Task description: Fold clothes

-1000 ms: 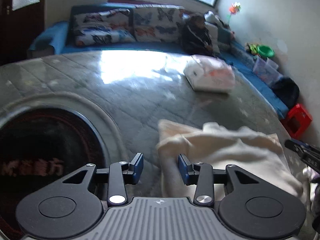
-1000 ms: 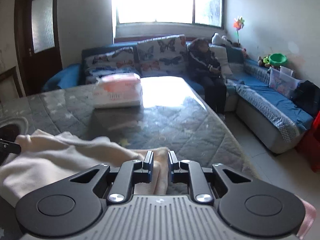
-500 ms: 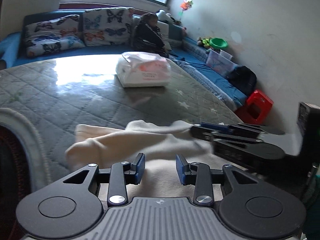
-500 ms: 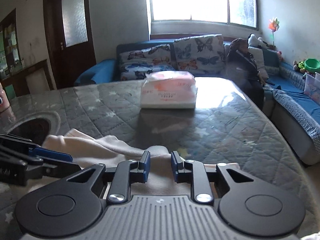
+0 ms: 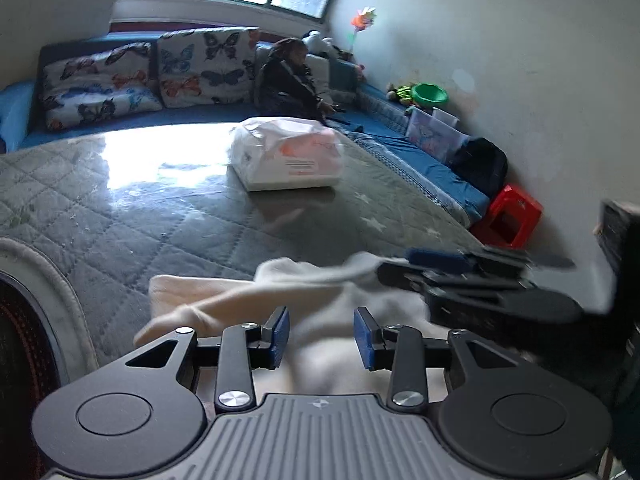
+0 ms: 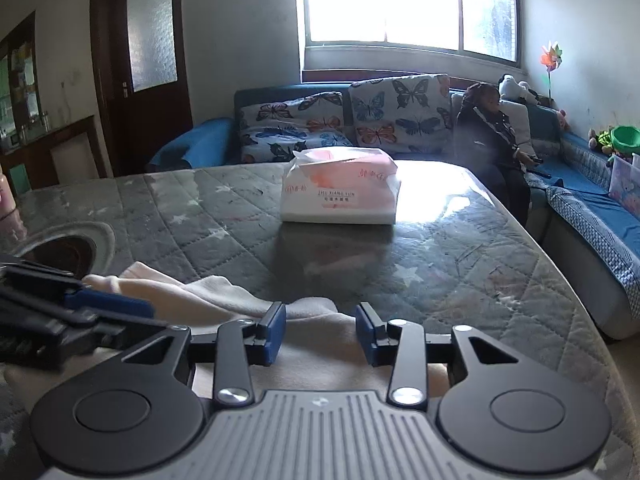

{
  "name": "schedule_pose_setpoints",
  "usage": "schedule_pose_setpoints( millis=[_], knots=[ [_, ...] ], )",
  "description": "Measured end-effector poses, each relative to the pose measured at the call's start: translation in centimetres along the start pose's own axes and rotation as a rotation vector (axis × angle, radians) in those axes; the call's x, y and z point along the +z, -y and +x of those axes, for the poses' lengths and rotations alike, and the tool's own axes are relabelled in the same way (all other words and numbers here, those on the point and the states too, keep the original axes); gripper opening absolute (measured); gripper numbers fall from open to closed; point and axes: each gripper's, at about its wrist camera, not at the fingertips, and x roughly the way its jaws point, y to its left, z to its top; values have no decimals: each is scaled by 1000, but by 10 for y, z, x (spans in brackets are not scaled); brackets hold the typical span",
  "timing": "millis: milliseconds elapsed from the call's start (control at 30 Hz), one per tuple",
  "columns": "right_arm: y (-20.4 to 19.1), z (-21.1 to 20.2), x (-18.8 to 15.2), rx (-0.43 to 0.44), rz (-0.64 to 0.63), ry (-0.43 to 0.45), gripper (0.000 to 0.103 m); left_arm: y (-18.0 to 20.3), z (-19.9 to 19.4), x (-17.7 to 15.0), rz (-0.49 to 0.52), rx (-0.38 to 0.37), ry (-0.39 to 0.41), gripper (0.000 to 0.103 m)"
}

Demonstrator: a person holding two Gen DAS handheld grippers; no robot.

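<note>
A cream garment (image 5: 240,300) lies crumpled on the grey quilted table (image 5: 160,220), near its front edge. My left gripper (image 5: 322,336) hovers open just over the garment, with cloth showing below its blue pads and nothing pinched. The right gripper (image 5: 400,266) reaches in from the right, its tip at the garment's raised fold. In the right wrist view the right gripper (image 6: 321,332) stands open above the garment (image 6: 224,296), with cloth beneath the gap. The left gripper (image 6: 108,304) lies across the left side, over the cloth.
A white and pink plastic package (image 6: 340,192) sits mid-table. A round dark inset with a pale rim (image 5: 24,320) is at the table's left. A sofa with butterfly cushions (image 6: 360,116) and a seated person (image 6: 492,128) lie beyond. A red stool (image 5: 512,216) stands right of the table edge.
The left gripper swung right, from beside the garment to over it. The right gripper's jaws went from nearly shut to open, and both grippers now sit close together.
</note>
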Motion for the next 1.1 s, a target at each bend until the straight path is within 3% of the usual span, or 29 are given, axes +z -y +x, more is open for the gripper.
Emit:
schedule_pose_setpoints(
  millis=[200,400,567,800,967,1100],
  knots=[
    [-17,-21,-8,56,-79,-6,39,-22,10,9,-105,14,-25,37],
    [-48,-41,-30,127,-198,-21,39,-21,9,10,-90,26,-25,38],
    [-67,-66,-54,136,-259,6,39,-17,3,8,-74,40,-9,39],
    [-34,-84,-58,67,-92,21,43,16,-38,-14,43,-5,71,39],
    [-8,-95,-62,16,35,27,44,29,-49,-41,102,-37,50,39],
    [7,-99,-71,24,115,17,44,23,-45,-55,79,-18,8,38]
  ],
)
